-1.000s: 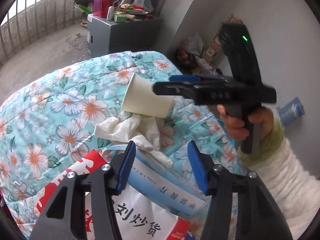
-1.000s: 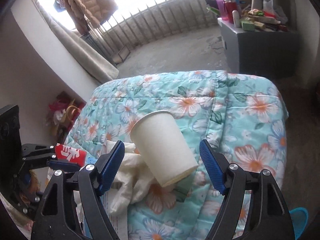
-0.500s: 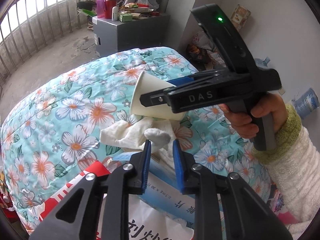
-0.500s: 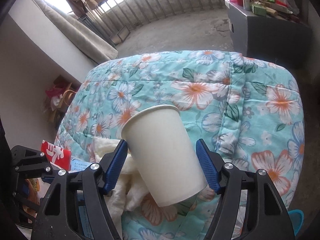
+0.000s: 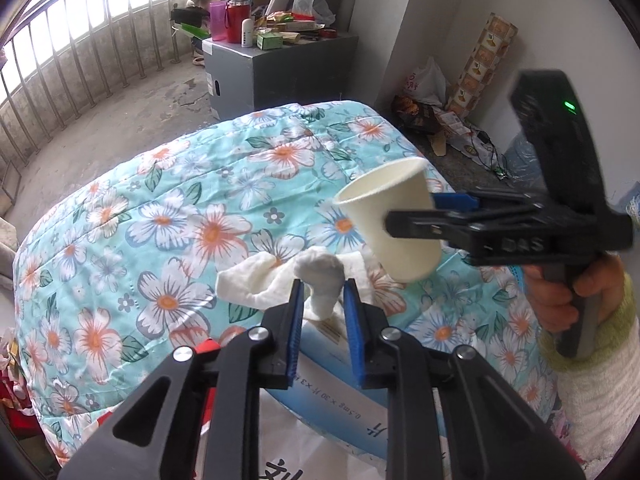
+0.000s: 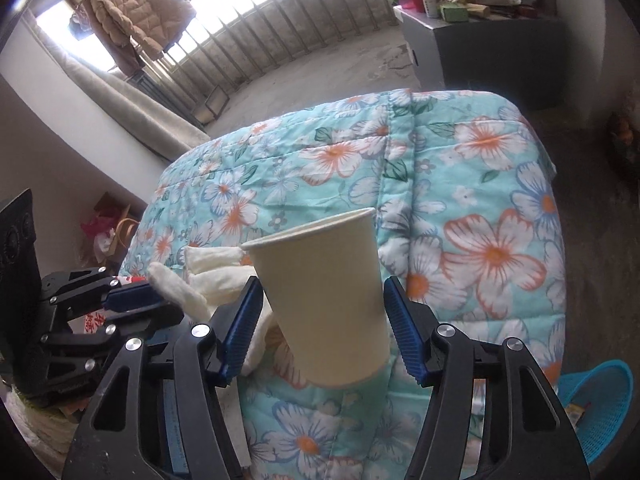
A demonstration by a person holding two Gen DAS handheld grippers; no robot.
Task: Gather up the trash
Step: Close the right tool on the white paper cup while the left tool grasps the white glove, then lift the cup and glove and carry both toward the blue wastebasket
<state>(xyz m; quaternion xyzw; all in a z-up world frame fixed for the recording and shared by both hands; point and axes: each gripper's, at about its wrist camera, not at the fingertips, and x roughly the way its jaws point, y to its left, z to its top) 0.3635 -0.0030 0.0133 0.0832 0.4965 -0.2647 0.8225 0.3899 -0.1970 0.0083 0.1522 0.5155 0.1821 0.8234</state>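
My right gripper [image 6: 322, 326] is shut on a cream paper cup [image 6: 326, 300] and holds it tilted above the floral quilt [image 6: 460, 184]. The cup also shows in the left wrist view [image 5: 394, 222], held in the right gripper [image 5: 416, 216]. My left gripper [image 5: 320, 300] is shut on a crumpled white tissue [image 5: 322, 280], pinching a raised fold of it. The rest of the tissue lies on the quilt [image 5: 160, 220]. The tissue [image 6: 208, 276] and the left gripper [image 6: 136, 300] show at the left of the right wrist view.
A blue-and-white box [image 5: 344, 400] and a red-and-white printed bag [image 5: 296, 468] lie under my left gripper. A blue plastic basket [image 6: 596, 404] stands on the floor at the lower right. A grey cabinet [image 5: 280, 68] with clutter stands beyond the quilt.
My right gripper has closed on the cup and lifted it off the quilt. My left gripper has closed on the tissue and raised a fold of it.
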